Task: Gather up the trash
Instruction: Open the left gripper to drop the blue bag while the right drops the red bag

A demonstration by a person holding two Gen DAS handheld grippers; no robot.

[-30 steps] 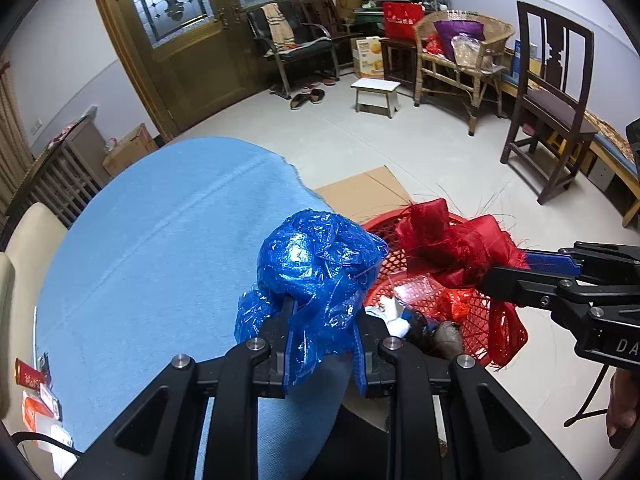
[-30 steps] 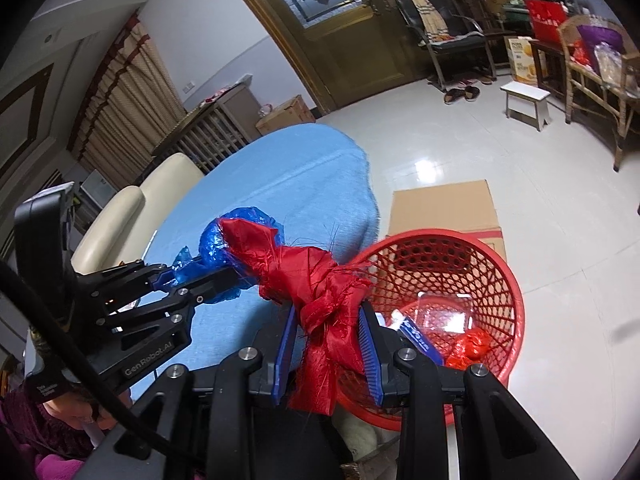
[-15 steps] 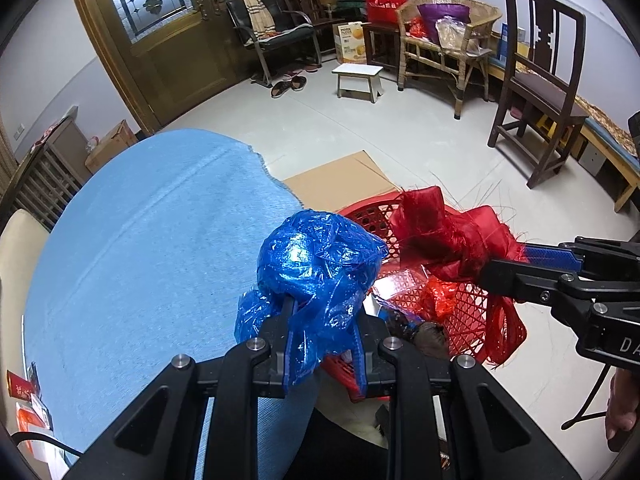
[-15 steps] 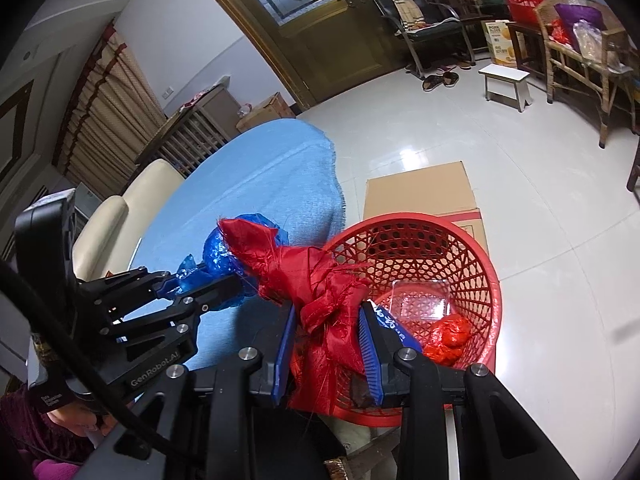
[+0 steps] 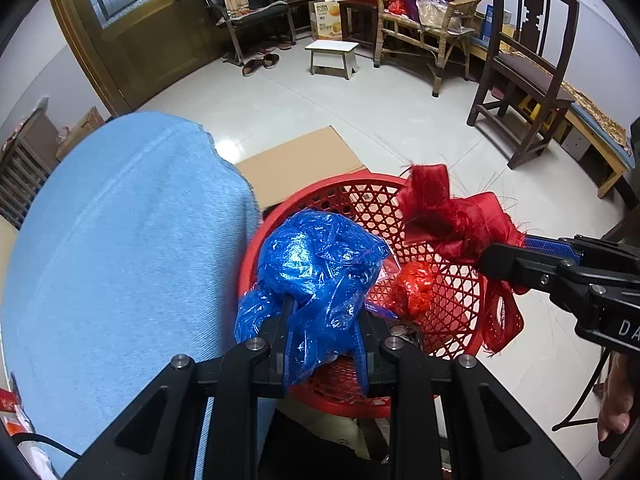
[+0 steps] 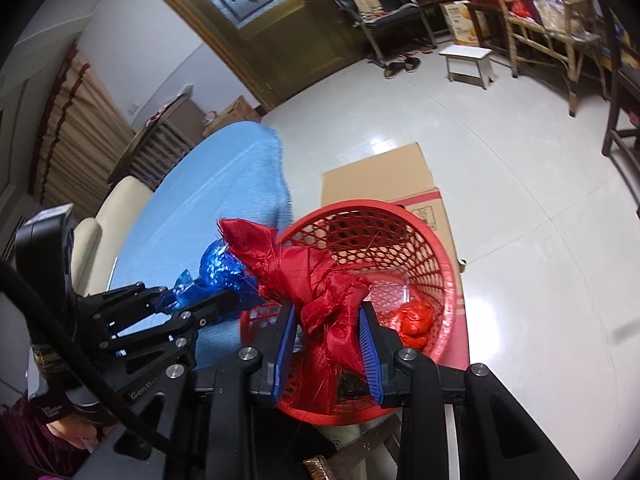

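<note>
1. Blue bag (image 5: 320,264): crumpled film, clenched in the left tongs (image 5: 324,344), hanging over the near-left rim of the basket (image 5: 460,280). Judged step: drop into the basket.
2. Red cloth (image 6: 320,300): knotted, frayed bundle gripped by the right tongs (image 6: 328,344), also above the basket, its tail trailing towards the near rim.
3. Basket: red lattice, standing on the floor beside the bench (image 5: 120,260); a red wad (image 5: 412,288) and other scraps already lie inside.
4. To release well, carry each bundle inward from the rim, over the basket's open middle, before parting the tongs.
5. Risk, judged: light film may cling to a pad; loose threads may snag on the lattice.
6. Cardboard (image 5: 296,168): lies flat on the floor behind the basket.
</note>
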